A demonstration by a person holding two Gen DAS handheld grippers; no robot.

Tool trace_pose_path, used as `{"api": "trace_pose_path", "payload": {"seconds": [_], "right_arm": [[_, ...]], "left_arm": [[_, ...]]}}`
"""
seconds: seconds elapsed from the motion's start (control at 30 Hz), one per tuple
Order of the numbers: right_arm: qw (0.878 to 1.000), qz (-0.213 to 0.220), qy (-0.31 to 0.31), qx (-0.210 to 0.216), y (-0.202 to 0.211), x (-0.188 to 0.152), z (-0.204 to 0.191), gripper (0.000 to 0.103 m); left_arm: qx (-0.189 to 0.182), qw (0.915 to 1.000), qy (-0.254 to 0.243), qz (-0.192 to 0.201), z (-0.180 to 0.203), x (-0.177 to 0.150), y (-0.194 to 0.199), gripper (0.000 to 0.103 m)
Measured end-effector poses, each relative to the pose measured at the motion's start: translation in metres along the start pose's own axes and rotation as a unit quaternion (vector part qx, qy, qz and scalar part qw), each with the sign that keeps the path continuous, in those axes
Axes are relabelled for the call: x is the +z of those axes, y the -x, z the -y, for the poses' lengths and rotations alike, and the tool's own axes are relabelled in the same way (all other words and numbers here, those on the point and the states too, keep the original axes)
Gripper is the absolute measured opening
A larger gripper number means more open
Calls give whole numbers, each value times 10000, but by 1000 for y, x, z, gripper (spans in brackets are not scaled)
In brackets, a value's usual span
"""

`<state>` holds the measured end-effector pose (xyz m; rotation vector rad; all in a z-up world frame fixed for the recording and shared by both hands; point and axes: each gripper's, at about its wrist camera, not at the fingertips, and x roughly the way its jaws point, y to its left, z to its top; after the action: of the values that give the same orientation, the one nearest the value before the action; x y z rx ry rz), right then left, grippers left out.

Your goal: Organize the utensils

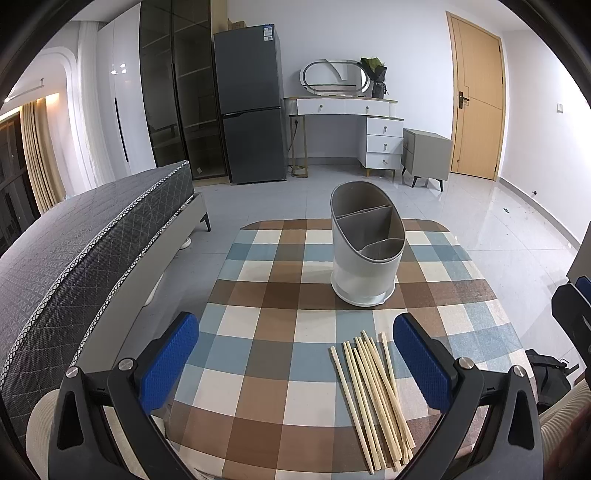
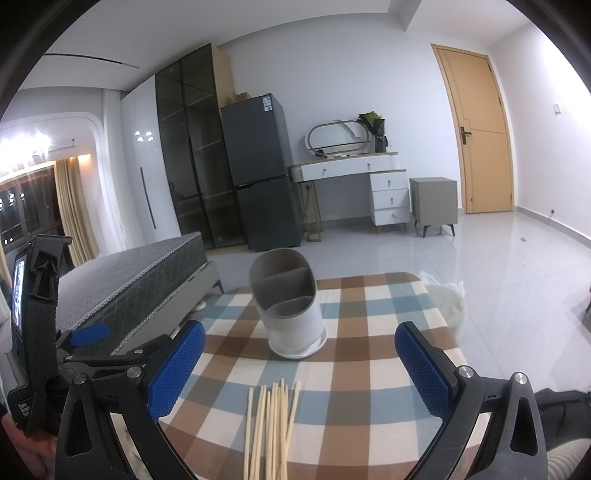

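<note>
Blue label on fridge too small to read, strap tag perhaps "Data"

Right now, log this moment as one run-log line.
phase: pre-grasp | left gripper: open, empty | right gripper: open, empty | chopsticks: loose on checked tablecloth | utensil holder: upright, compartments empty

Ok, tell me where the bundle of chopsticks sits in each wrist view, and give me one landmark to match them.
Left wrist view: the chopsticks lie low and right of centre on the checked cloth, close to the right-hand finger of the left gripper.
Right wrist view: the chopsticks lie at bottom centre, midway between the fingers of the right gripper.
Shared landmark: the grey divided holder stands beyond them in both.
</note>
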<state>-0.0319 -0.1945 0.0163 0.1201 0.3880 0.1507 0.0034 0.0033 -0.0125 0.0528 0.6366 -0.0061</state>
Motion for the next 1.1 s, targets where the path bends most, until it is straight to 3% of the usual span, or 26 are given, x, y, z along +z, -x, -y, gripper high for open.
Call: {"api": "trace_pose_path", "payload": {"seconds": [0.53,0.77,0.97,1.1], "right_arm": [[10000,-26,-28,38,1,-1,2,103],[9997,-230,-70,48,-10,-3,2,103],[9946,-1037,-94,12,-51,-8,6,103],[9832,-1817,-158,44,-94,-20,10,102]], "left_arm": [[36,10000,17,-75,1,-1,-1,102],[-179,9992,110,-332,-1,0,-11,102],[-241,9953,464,-811,-17,1,-36,102],[-225,9886,853,-1219,-37,0,-59,102]]}}
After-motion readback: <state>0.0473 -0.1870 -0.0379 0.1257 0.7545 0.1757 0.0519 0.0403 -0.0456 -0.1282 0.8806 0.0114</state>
